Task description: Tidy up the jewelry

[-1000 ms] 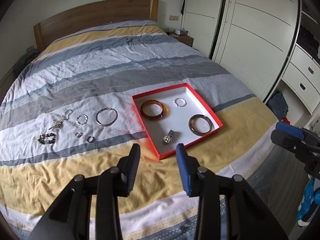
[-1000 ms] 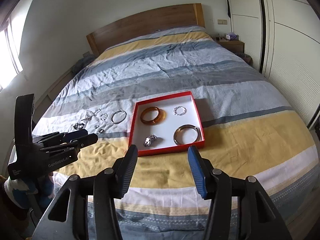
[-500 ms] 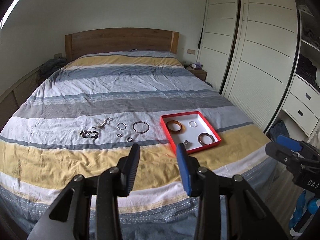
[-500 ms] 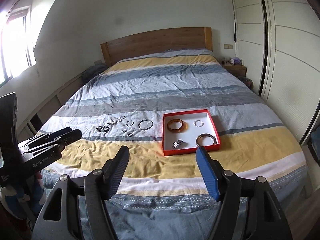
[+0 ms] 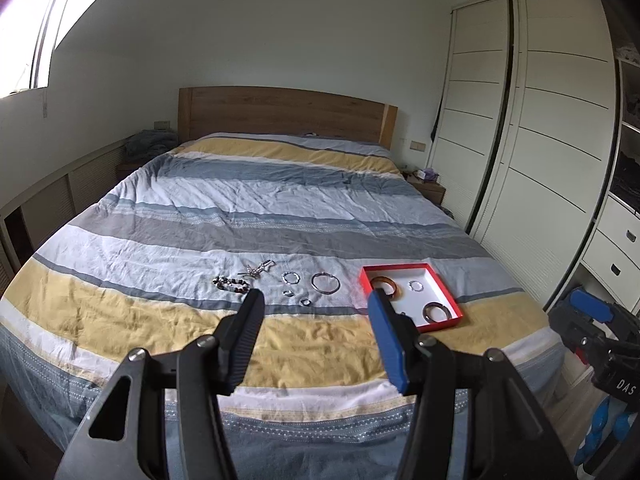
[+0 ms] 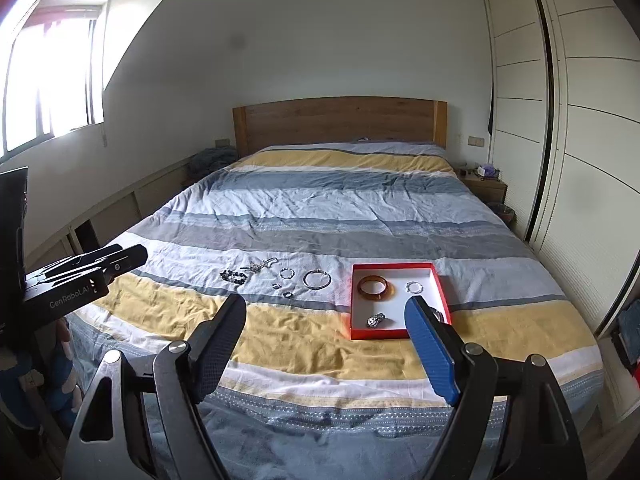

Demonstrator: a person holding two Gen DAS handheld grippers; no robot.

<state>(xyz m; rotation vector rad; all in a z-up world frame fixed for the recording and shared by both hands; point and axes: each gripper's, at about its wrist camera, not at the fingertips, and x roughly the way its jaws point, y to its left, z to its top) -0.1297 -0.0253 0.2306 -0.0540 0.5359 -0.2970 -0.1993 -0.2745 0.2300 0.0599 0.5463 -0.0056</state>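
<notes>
Red-walled tray (image 6: 440, 286) sits near the bed's (image 6: 360, 208) foot edge, loose bracelets (image 6: 317, 279) beside it. Both the left gripper (image 5: 314, 302) and right gripper (image 6: 326, 308) have just been opening, fingers empty; approach each piece low, straddling it squarely.

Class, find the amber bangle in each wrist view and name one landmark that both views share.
Left wrist view: amber bangle in the red tray's far-left corner, partly hidden behind the blue fingertip.
Right wrist view: amber bangle in full view, far-left corner of the tray.
Shared landmark: wooden headboard.
</notes>
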